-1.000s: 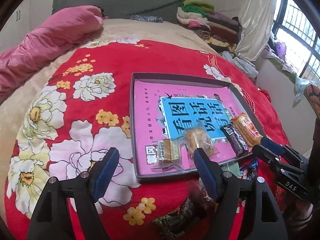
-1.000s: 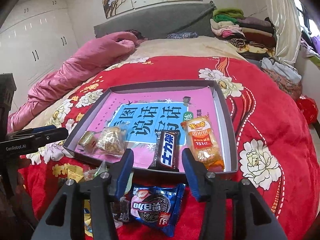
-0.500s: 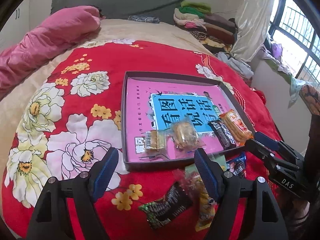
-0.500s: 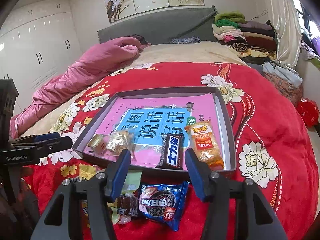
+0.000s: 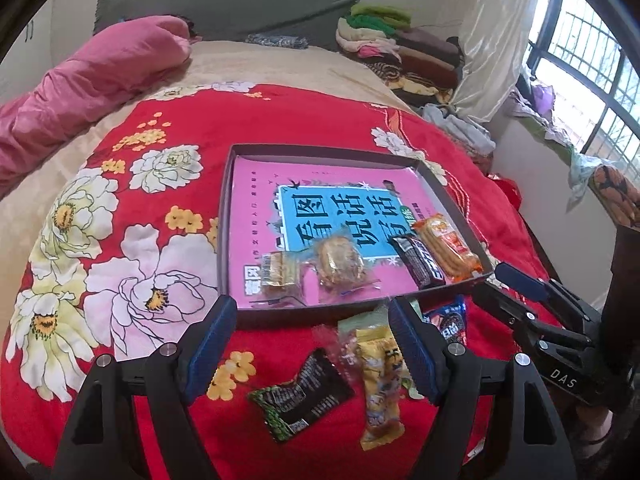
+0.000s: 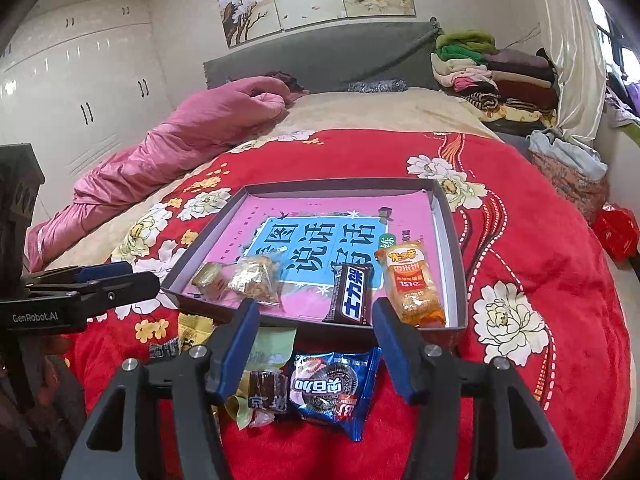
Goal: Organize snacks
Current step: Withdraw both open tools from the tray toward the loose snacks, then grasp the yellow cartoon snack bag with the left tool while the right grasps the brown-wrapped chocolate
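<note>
A grey tray (image 5: 224, 220) lined with a pink and blue book sits on the red floral blanket. Along its near edge lie a small golden biscuit pack (image 5: 280, 276), a round cake in clear wrap (image 5: 340, 262), a black chocolate bar (image 6: 352, 294) and an orange cracker pack (image 6: 414, 280). In front of the tray lie a black-green pack (image 5: 300, 398), a yellow pack (image 5: 380, 380), a blue cookie pack (image 6: 332, 388) and a brown sweet (image 6: 268, 394). My left gripper (image 5: 312, 312) hangs open and empty above these loose packs. The jaws of my right gripper (image 6: 316, 312) are opening with nothing between them.
A pink quilt (image 5: 92, 80) lies bunched at the far left of the bed. Folded clothes (image 6: 492, 68) are stacked at the headboard's right. A window and curtain stand on the right, white wardrobes (image 6: 80, 80) on the left. The bed's edge drops off to the right.
Both grippers have drawn back from the tray, so more loose packs show in front of it. The right jaws stand a little wider. The snacks have not moved.
</note>
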Available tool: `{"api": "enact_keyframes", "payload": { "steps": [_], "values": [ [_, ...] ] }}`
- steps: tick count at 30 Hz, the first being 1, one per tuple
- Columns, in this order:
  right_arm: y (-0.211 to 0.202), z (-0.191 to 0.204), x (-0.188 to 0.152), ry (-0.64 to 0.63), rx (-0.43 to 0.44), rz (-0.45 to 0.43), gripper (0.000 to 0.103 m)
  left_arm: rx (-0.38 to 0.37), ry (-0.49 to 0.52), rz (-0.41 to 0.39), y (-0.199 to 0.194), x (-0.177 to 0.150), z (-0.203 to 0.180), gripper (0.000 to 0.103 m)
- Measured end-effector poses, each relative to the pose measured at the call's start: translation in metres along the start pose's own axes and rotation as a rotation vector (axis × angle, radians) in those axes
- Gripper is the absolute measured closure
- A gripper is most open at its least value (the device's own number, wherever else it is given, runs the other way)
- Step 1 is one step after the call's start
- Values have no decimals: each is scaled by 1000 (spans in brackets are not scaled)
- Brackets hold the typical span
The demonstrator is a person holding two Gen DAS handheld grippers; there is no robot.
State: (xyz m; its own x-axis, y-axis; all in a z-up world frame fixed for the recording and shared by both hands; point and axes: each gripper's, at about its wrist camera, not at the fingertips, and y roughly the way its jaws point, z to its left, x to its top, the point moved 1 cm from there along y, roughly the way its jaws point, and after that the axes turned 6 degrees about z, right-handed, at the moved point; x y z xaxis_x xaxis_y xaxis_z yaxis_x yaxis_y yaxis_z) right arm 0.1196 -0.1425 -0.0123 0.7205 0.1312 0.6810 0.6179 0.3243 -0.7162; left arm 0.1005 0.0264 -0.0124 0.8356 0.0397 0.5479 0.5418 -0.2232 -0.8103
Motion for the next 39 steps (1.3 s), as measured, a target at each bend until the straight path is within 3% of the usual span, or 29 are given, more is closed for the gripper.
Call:
{"api": "enact_keyframes", "payload": {
  "steps": [39],
  "values": [
    [-26,18,-33,-80,-21,40,42,-32,82,124,3,-47,-30,24]
  ]
}}
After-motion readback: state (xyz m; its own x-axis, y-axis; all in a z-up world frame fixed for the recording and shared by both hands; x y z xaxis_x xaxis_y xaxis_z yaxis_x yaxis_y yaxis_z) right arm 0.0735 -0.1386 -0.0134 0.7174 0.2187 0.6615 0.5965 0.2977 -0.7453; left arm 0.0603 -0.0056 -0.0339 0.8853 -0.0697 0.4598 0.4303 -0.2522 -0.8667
